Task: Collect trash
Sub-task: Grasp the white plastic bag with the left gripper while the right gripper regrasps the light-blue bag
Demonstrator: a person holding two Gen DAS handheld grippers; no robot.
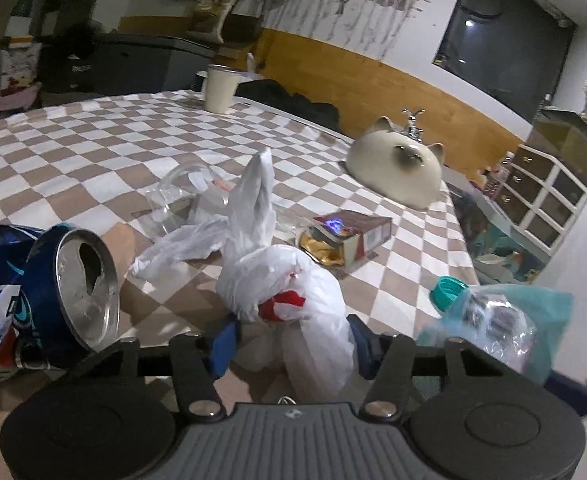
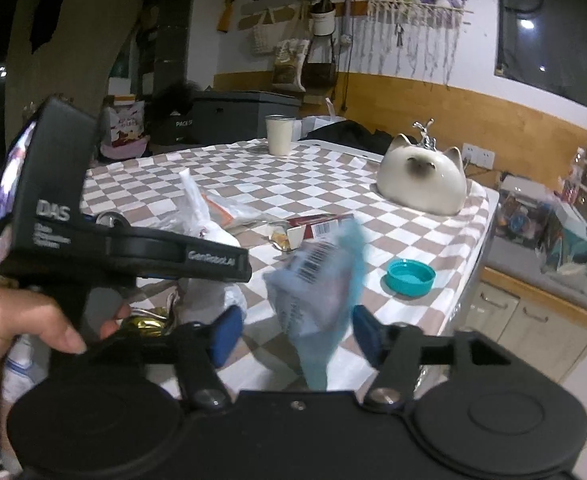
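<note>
left fingers (image 1: 291,340) seemingly pinch the white bag (image 1: 293,292) on the checkered table (image 1: 93,140)

Ahead of me the bench (image 2: 229,168) wears a brown-and-white checkered cloth. At its far edge, about twelve o'clock, a cream tumbler (image 2: 279,135) stands upright. Toward two o'clock sits a cream ceramic cat-head ornament (image 2: 423,182) with dark ears and muzzle, a small silvery figure (image 2: 424,132) just behind it. On the wall beyond hangs a white macramé fringe (image 2: 415,24) holding soft toys, over a mustard-yellow band. A dark window (image 2: 553,40) fills one o'clock. At three o'clock I see white drawers (image 1: 545,196).
</note>
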